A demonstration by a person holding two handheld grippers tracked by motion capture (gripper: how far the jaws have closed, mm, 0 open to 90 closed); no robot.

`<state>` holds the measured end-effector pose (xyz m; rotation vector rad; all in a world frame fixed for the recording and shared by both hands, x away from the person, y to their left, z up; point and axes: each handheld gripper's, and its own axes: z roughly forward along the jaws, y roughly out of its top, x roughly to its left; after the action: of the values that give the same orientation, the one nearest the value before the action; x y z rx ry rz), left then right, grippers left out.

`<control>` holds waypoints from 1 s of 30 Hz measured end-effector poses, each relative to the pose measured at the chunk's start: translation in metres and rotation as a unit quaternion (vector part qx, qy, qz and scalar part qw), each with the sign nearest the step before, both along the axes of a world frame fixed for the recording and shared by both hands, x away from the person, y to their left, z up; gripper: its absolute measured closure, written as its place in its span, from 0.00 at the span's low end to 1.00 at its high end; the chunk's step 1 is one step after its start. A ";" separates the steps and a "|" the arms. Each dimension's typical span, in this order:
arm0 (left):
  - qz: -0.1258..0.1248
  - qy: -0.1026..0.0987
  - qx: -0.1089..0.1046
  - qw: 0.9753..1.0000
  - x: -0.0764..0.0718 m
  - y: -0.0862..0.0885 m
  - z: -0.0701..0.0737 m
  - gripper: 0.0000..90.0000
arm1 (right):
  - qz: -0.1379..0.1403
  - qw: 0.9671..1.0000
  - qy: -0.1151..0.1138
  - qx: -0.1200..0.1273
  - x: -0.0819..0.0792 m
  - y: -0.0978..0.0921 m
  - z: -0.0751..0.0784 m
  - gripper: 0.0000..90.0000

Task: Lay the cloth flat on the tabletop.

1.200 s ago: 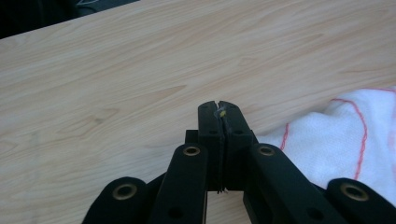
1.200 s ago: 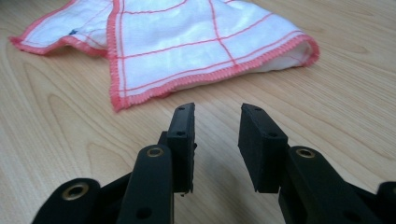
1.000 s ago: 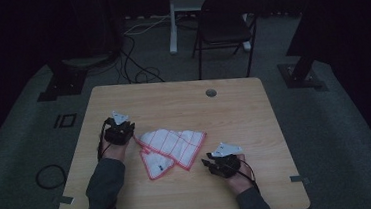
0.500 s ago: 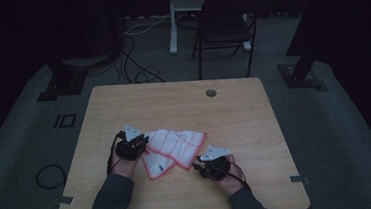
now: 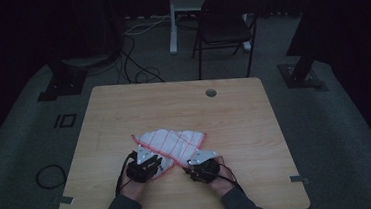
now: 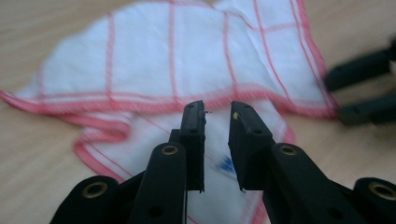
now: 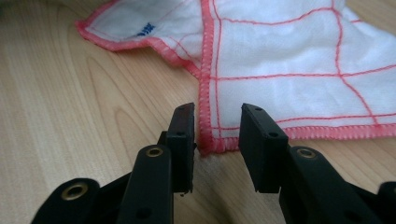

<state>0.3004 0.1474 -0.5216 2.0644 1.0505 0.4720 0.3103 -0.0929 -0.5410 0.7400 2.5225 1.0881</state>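
One table (image 5: pixel 124 114), wooden, centre of the high view. One cloth (image 5: pixel 174 143), white with red checks and red hem, crumpled in the table's lower middle. Two tongs: left tongs (image 6: pixel 217 119) spread slightly above the cloth's folded near edge; right tongs (image 7: pixel 217 123) spread, straddling the cloth's hemmed corner.

Bare table (image 5: pixel 124 114) all round the cloth (image 5: pixel 174 141); far half open. Only a grommet (image 5: pixel 211 92) sits near the far edge.
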 end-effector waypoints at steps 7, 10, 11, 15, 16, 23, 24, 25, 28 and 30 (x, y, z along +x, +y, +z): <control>-0.017 0.015 0.009 1.000 -0.011 -0.009 -0.011 0.85 | -0.001 1.000 0.004 -0.005 0.004 0.002 -0.001 0.83; -0.019 0.021 0.023 0.999 -0.011 -0.011 -0.015 0.85 | -0.005 1.000 0.001 -0.013 0.006 0.001 0.000 0.93; -0.018 0.020 0.027 0.999 -0.012 -0.011 -0.016 0.85 | -0.007 1.000 -0.002 -0.015 0.006 0.001 0.000 0.95; -0.018 0.021 0.030 0.999 -0.012 -0.010 -0.017 0.86 | -0.014 1.000 -0.011 -0.009 0.008 -0.002 0.003 0.96; -0.018 0.021 0.029 0.999 -0.012 -0.010 -0.018 0.86 | -0.018 1.000 -0.010 -0.006 0.008 -0.003 0.005 0.96; -0.018 0.013 0.031 0.999 -0.014 -0.006 -0.019 0.87 | -0.037 0.999 -0.029 0.010 0.018 -0.011 0.023 0.97; -0.018 0.012 0.031 0.999 -0.013 -0.004 -0.019 0.87 | -0.039 0.999 -0.032 0.011 0.020 -0.012 0.026 0.97; -0.015 0.012 0.031 0.999 -0.013 -0.003 -0.019 0.87 | -0.041 0.998 -0.036 0.014 0.021 -0.013 0.029 0.97; -0.012 0.011 0.036 0.999 -0.013 0.001 -0.018 0.87 | -0.048 0.998 -0.041 0.016 0.026 -0.016 0.034 0.97; -0.002 0.008 0.044 0.999 -0.012 0.007 -0.018 0.88 | -0.057 0.997 -0.048 0.016 0.032 -0.020 0.041 0.97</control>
<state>0.2888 0.1543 -0.5394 2.1509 1.0512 0.5077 0.3427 -0.1132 -0.4998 0.8091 2.3566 1.1016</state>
